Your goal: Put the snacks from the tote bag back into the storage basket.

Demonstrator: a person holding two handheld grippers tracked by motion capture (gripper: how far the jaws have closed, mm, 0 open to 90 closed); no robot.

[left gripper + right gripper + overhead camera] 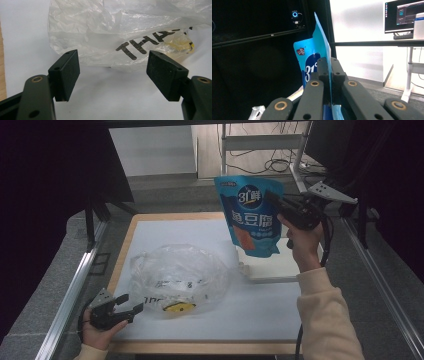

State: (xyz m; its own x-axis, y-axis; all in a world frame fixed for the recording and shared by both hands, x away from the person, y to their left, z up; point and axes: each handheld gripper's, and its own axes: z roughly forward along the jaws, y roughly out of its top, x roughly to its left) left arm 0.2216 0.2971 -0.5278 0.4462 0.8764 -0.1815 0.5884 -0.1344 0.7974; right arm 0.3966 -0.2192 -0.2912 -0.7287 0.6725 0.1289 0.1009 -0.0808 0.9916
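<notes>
A blue snack pouch (252,215) with white print hangs upright above the table's right half, pinched at its upper right edge by my right gripper (274,199). In the right gripper view the jaws stand closed on the pouch (318,50) with its thin edge between them at my right gripper (328,65). A crumpled clear plastic bag (177,277) with black lettering and something yellow inside lies on the white mat. My left gripper (131,304) rests open at the bag's near left corner. In the left gripper view the bag (120,32) lies just past my left gripper (113,68), untouched.
The white mat (260,310) covers a wooden table top. A flat white board (272,267) lies under the hanging pouch. Metal frame rails (75,290) run along both table sides. Cables lie on the floor at the back.
</notes>
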